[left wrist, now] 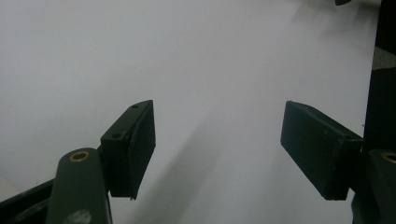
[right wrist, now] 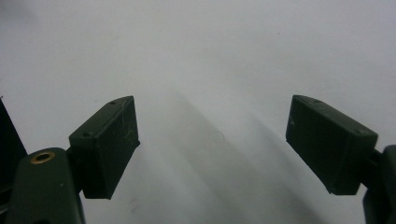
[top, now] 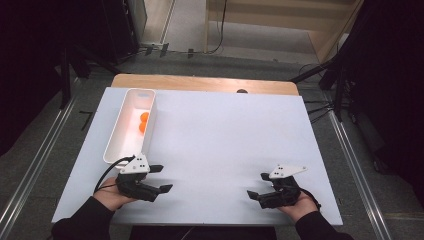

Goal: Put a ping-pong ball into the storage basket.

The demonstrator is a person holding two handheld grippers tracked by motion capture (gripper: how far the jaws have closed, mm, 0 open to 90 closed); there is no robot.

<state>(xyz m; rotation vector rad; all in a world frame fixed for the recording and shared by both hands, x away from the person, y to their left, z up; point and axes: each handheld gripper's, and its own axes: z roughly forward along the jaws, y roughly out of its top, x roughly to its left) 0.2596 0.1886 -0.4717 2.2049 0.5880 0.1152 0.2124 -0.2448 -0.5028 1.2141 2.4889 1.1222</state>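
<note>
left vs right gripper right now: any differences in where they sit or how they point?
The left gripper sits at the near left, just below the white bin's near end; the right gripper sits at the near right on bare white table. The left points rightward, the right points leftward, toward each other. Both are hand-held, open and empty.

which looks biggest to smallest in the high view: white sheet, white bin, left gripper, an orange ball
1. white sheet
2. white bin
3. left gripper, though it sits nearer the camera than the bin
4. orange ball
</note>
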